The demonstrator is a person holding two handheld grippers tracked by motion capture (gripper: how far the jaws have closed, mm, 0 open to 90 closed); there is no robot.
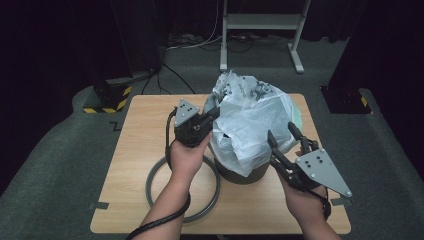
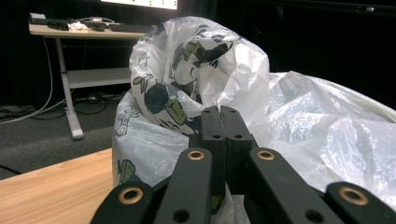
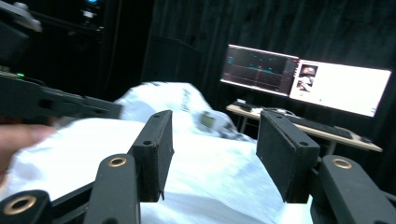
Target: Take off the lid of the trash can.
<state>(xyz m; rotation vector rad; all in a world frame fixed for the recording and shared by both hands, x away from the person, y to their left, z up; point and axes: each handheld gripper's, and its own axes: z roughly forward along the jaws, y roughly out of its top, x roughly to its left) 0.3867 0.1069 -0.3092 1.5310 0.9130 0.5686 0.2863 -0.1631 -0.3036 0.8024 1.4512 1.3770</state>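
Observation:
A white plastic bag [image 1: 250, 120] with a printed pattern [image 2: 187, 84] lines a dark round bin [image 1: 245, 176] in the middle of the wooden table [image 1: 135, 130]. My left gripper [image 1: 214, 113] is at the bag's left rim, and in the left gripper view its jaws [image 2: 219, 121] are pressed together, apparently on the thin film. My right gripper [image 1: 281, 131] is at the bag's right side, open. In the right gripper view the bag [image 3: 205, 177] lies under and between its spread fingers [image 3: 154, 149].
A grey ring [image 1: 150, 186] lies flat on the table left of the bin, under my left forearm. Beyond the table stand a white desk frame [image 1: 260, 22] and a yellow-black striped base [image 1: 107, 100]. Lit monitors [image 3: 308, 77] are behind the bag.

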